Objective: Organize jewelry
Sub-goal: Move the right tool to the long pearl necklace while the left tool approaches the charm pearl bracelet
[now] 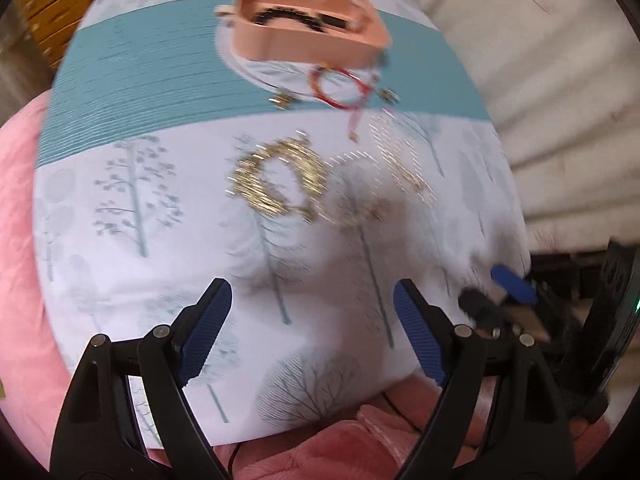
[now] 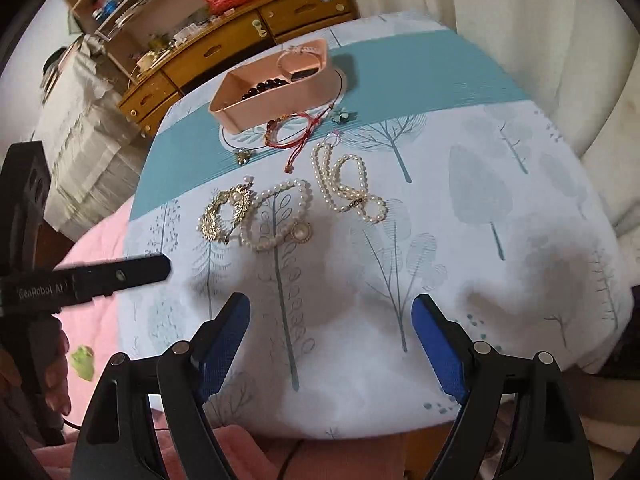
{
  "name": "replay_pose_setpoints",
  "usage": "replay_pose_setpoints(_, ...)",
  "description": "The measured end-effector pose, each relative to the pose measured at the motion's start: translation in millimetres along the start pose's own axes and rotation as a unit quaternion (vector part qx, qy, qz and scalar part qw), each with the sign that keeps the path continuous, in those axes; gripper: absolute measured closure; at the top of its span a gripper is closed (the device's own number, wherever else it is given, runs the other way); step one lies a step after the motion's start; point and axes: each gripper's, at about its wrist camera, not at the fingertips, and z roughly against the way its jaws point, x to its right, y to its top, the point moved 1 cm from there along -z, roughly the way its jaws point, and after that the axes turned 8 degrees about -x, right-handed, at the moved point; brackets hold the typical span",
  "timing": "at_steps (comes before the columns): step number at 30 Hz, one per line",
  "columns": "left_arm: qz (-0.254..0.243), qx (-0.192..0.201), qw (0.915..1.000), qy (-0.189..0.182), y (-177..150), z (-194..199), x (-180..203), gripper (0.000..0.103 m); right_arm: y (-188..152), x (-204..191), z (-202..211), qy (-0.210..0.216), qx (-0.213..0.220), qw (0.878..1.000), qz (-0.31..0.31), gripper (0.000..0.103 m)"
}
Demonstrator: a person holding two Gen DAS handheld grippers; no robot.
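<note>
A pink tray (image 2: 256, 110) stands at the far side of the tree-print cloth (image 2: 460, 280), with a dark bead bracelet (image 2: 264, 85) and a pink band (image 2: 298, 60) inside; the tray also shows in the left wrist view (image 1: 304, 46). In front of it lie a red cord bracelet (image 2: 294, 130), a gold chain bracelet (image 2: 224, 214), a pearl bracelet with a round clasp (image 2: 278, 216) and a pearl strand (image 2: 344, 184). The left wrist view is blurred; the gold bracelet (image 1: 280, 176) is there. My left gripper (image 1: 312, 332) and right gripper (image 2: 332, 344) are open and empty, short of the jewelry.
A wooden drawer unit (image 2: 224, 44) with cluttered shelves stands behind the bed. A pink blanket (image 2: 100, 256) lies to the left and white curtains (image 2: 540, 20) hang to the right. A thin cord necklace with a flower pendant (image 2: 242, 156) lies by the tray.
</note>
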Motion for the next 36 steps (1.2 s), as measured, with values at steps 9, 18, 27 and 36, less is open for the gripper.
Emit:
replay_pose_setpoints(9, -0.169, 0.111, 0.9724, 0.117, -12, 20, 72, 0.023, 20, -4, 13, -0.04, 0.025, 0.997, 0.054, 0.017)
replay_pose_setpoints(18, -0.097, 0.078, 0.9879, 0.093, 29, -10, 100, 0.038, 37, -15, 4, -0.087, -0.004, 0.947, 0.309, 0.016)
replay_pose_setpoints(27, 0.112, 0.056, 0.9914, 0.038, 47, -64, 84, 0.053, 43, 9, -13, -0.081, 0.009, 0.878, 0.472, 0.016)
replay_pose_setpoints(36, 0.202, 0.101, 0.9728, 0.051, 47, -90, 81, 0.068, 83, 23, -56, -0.004, 0.034, 0.882, 0.47, 0.04)
